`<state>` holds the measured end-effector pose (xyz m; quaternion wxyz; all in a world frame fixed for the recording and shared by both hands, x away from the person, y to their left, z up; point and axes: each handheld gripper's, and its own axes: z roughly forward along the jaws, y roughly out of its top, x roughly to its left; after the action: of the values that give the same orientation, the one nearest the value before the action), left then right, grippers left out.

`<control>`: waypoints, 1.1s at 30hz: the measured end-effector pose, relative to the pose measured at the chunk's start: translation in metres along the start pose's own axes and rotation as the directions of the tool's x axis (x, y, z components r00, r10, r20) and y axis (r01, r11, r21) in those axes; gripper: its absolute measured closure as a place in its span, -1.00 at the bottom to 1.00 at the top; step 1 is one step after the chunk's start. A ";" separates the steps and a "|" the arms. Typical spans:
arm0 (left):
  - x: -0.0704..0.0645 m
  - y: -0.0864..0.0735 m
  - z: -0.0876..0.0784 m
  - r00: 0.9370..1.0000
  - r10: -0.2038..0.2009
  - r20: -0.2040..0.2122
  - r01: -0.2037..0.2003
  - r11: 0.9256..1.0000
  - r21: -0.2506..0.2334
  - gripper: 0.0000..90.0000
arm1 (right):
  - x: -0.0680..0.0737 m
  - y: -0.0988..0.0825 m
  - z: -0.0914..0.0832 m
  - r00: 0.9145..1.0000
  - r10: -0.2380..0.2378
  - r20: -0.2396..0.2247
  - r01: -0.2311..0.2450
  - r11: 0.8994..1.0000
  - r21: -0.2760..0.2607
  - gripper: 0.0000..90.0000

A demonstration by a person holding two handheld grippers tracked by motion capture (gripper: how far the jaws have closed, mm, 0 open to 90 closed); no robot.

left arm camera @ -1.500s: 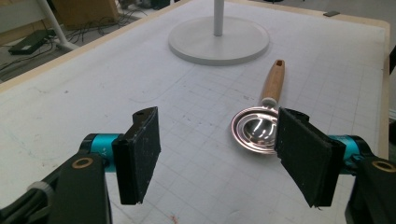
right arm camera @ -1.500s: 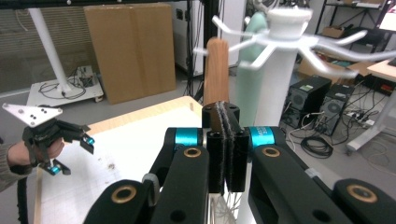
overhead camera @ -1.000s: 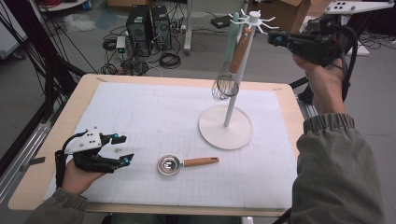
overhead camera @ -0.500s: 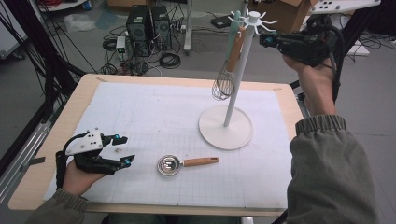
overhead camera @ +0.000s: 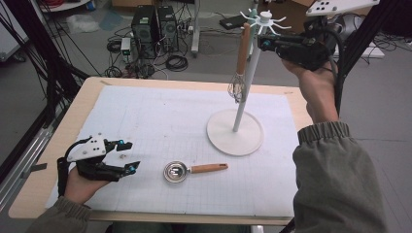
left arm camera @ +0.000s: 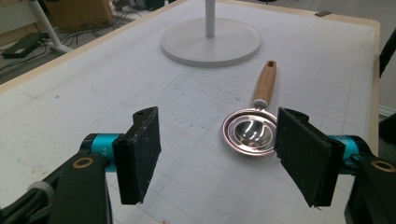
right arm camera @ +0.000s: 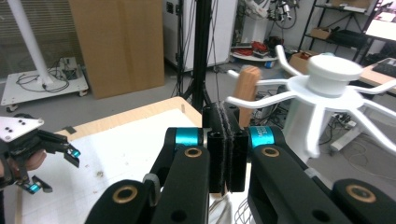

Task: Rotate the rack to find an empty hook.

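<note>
A white hook rack (overhead camera: 235,132) stands on the mat at the right. A whisk (overhead camera: 242,53) with a wooden handle hangs from one of its top arms. My right gripper (overhead camera: 261,41) is held high beside the rack's top hub (right arm camera: 334,70), its pads pressed together with nothing between them. The whisk's handle (right arm camera: 246,87) rises just behind its tips (right arm camera: 225,113). A metal scoop (overhead camera: 177,171) with a wooden handle lies flat in front of the rack. My left gripper (overhead camera: 128,155) rests low at the left, jaws open, and the scoop's bowl (left arm camera: 250,130) lies a little beyond them.
A white gridded mat (overhead camera: 160,121) covers most of the wooden table (overhead camera: 29,194). Black poles, cables and computer towers (overhead camera: 155,22) stand on the floor beyond the far edge. The rack's round base (left arm camera: 210,42) lies ahead of the left gripper.
My right gripper has moved left, closer to the rack's top. The left gripper, the scoop and the hanging whisk have stayed where they were.
</note>
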<state>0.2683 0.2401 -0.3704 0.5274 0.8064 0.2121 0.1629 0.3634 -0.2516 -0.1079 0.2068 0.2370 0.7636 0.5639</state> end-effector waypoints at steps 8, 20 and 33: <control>0.000 0.000 0.000 1.000 0.001 -0.003 -0.001 1.000 0.004 -0.29 | -0.003 -0.008 -0.014 1.000 0.003 -0.003 -0.003 1.000 -0.002 1.00; 0.000 0.000 0.000 1.000 0.001 -0.004 -0.001 1.000 0.005 -0.29 | -0.019 -0.015 -0.040 0.999 0.024 0.041 -0.022 0.999 -0.032 1.00; 0.000 0.000 -0.001 1.000 0.002 -0.005 -0.002 1.000 0.000 -0.29 | -0.030 -0.012 -0.035 0.997 0.045 0.070 -0.043 0.999 -0.033 1.00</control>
<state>0.2682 0.2407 -0.3698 0.5269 0.8062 0.2125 0.1655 0.3657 -0.2990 -0.1078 0.2253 0.2703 0.7414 0.5715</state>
